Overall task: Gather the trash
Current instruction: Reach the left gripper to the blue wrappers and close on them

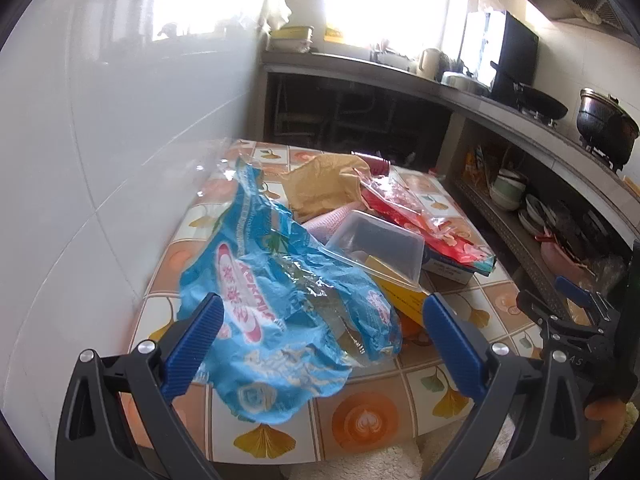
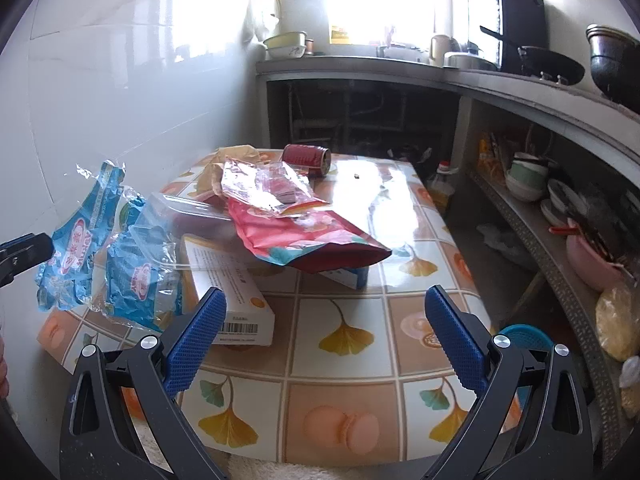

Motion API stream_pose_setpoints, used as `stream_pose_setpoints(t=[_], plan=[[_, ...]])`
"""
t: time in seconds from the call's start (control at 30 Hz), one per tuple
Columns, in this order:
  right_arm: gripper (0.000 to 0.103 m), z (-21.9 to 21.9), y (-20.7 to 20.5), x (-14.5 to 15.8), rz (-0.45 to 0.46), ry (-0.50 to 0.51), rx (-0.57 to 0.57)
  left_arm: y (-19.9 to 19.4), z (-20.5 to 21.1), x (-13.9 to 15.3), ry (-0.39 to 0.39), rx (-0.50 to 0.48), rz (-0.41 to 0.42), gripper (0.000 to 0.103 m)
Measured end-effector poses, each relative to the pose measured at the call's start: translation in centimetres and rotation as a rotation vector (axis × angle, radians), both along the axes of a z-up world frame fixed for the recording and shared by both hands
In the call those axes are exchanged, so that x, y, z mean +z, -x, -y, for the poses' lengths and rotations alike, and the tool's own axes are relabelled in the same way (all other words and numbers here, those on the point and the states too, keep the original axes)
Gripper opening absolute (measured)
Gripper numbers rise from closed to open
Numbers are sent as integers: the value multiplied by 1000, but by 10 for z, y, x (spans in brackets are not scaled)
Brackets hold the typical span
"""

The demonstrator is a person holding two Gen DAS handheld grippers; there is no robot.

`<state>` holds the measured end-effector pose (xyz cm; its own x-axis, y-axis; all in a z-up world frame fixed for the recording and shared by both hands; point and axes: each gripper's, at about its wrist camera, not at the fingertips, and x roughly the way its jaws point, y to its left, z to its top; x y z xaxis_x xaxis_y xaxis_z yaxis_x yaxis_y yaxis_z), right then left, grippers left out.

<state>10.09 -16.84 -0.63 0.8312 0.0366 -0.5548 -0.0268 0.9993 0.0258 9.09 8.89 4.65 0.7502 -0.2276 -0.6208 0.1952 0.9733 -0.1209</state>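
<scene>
A pile of trash lies on the tiled table (image 2: pixel 340 364). A crumpled blue plastic wrapper (image 1: pixel 276 312) lies nearest, between the spread fingers of my open left gripper (image 1: pixel 320 344). Behind it are a clear plastic tub (image 1: pixel 380 248), a tan paper bag (image 1: pixel 324 184), a red snack bag (image 2: pixel 304 236), a clear wrapper (image 2: pixel 268 188), a white and yellow carton (image 2: pixel 228 284) and a red can (image 2: pixel 306 158) on its side. My right gripper (image 2: pixel 324 340) is open and empty above the table's near part. The blue wrapper also shows in the right wrist view (image 2: pixel 108 252).
A white tiled wall (image 1: pixel 100 140) borders the table on the left. A counter (image 2: pixel 480 76) with pots and a wok runs along the back and right, with shelves of bowls (image 2: pixel 528 180) below. A blue bin rim (image 2: pixel 524 338) sits low at the right.
</scene>
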Motion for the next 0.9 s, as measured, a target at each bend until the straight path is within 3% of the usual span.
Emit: stream_pose_setpoints(t=[0.27, 0.43, 0.57, 0.8, 0.9], plan=[[95, 4, -17, -27, -82, -53, 37, -69, 33, -34, -264, -71, -178, 98], [95, 13, -24, -36, -112, -87, 20, -79, 34, -52, -299, -83, -228, 96], [95, 14, -26, -37, -124, -94, 18, -77, 34, -56, -312, -62, -234, 69], [95, 11, -23, -33, -114, -80, 21, -68, 15, -56, -208, -46, -285, 22], [95, 10, -19, -31, -107, -77, 23, -58, 8, -55, -178, -38, -272, 10]])
